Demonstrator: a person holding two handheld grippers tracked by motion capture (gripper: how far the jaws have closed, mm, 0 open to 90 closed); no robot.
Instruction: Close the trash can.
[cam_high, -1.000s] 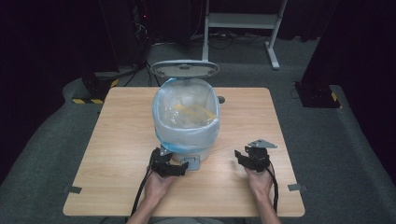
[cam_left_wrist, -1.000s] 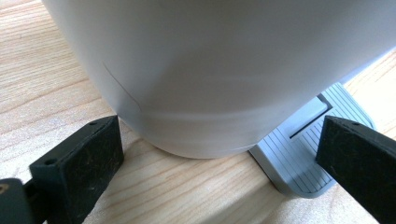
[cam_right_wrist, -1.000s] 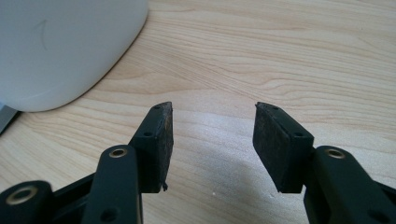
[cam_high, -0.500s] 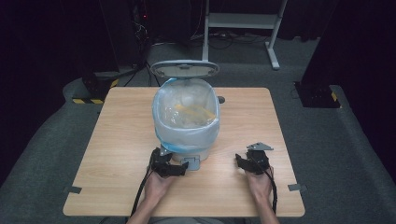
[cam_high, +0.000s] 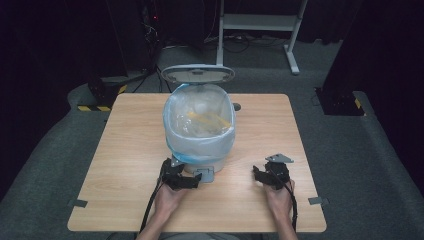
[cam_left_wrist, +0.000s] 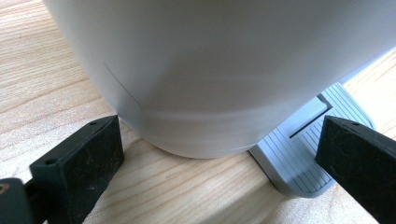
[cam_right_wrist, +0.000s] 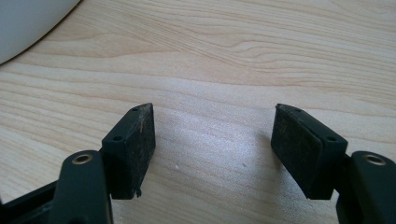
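Overhead, in the high view, a wooden table (cam_high: 125, 165) is filling the middle of the frame, with dark floor around it and a white metal stand (cam_high: 260, 22) at the upper centre. A pedal bin (cam_high: 200, 132) lined with a pale blue bag (cam_high: 180, 150) is standing at the table's centre, its lid (cam_high: 198, 74) tilted up at the back. Something yellow (cam_high: 210, 120) is lying inside the bag. A small dark knob (cam_high: 236, 106) is sitting on the table just right of the bin. Two forearms are coming in from the bottom edge. The left gripper (cam_high: 192, 181) is resting low at the bin's front base, beside the grey foot pedal (cam_high: 205, 173). The right gripper (cam_high: 257, 175) is lying on bare wood at lower right, well apart from the bin, pointing left.

Next, in the left gripper view, the bin's white wall (cam_left_wrist: 210, 70) is blocking most of the frame. The two black jaws are standing wide apart at lower left and lower right, gripping nothing; the ribbed pedal (cam_left_wrist: 299, 154) is lying just before the right-hand jaw, and I cannot tell whether they are touching.

Lastly, in the right gripper view, the jaws are standing wide over bare wood grain (cam_right_wrist: 215, 140), having just been opening, with nothing between them. A curve of the bin (cam_right_wrist: 28, 23) is showing at upper left.
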